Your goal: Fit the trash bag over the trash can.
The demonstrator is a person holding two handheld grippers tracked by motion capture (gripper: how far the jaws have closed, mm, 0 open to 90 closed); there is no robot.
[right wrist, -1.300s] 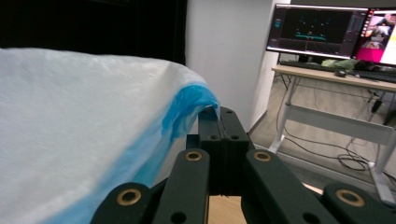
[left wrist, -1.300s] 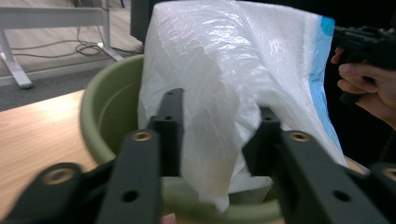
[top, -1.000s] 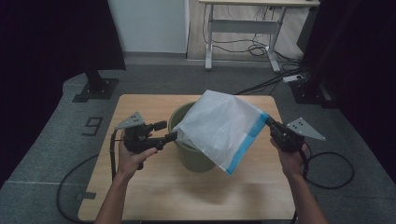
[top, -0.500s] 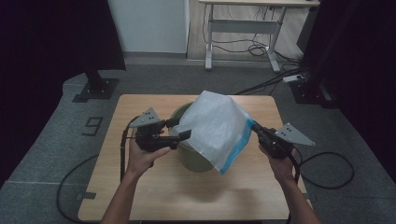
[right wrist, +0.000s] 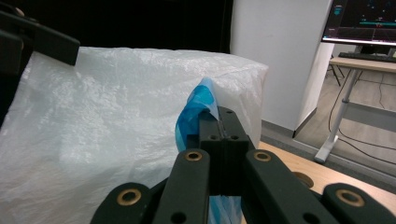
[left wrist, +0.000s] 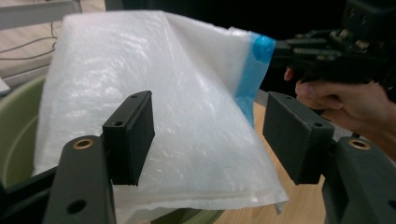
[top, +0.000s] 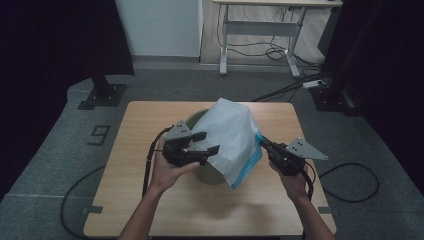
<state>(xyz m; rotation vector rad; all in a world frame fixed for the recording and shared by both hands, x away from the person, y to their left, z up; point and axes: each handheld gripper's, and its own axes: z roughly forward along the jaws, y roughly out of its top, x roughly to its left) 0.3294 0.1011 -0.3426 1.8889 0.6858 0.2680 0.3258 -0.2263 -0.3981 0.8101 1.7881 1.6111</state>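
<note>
Two grippers on one thin plastic bag (top: 231,135), white and translucent with a blue band along its mouth edge. It hangs draped over the green bin (top: 206,172) near the middle of the table (top: 150,200); most of the sheet covers the bin's 3 o'clock half, and the rim shows at 10 o'clock.

My right gripper (top: 263,144) is clamped fully shut on the blue band (right wrist: 198,112), at the bag's 3 o'clock edge. In the right gripper view the film is bunched and folded between the pads, so the hold looks firm.

My left gripper (top: 207,144) stands moderately wide, pads (left wrist: 130,135) apart, nothing pinched. It sits at the bag's 9 o'clock side, the film just beyond the pads, whether brushing it I cannot tell.

Handling notes (judgement):
- Very light; no weight worth counting. Sags and billows where unsupported.
- Soft, no stiffness. It will not hold an opening unless pulled from two sides.
- Slick, crinkled film; a shallow pinch could slide off. A single layer may tear if snagged on the rim.
- Best hold: the blue band, which looks doubled and stronger. My left should take the mouth edge opposite my right, gathering one layer only, so the mouth can be spread over the rim.
- Risk: pinching both layers together and sealing the mouth.
</note>
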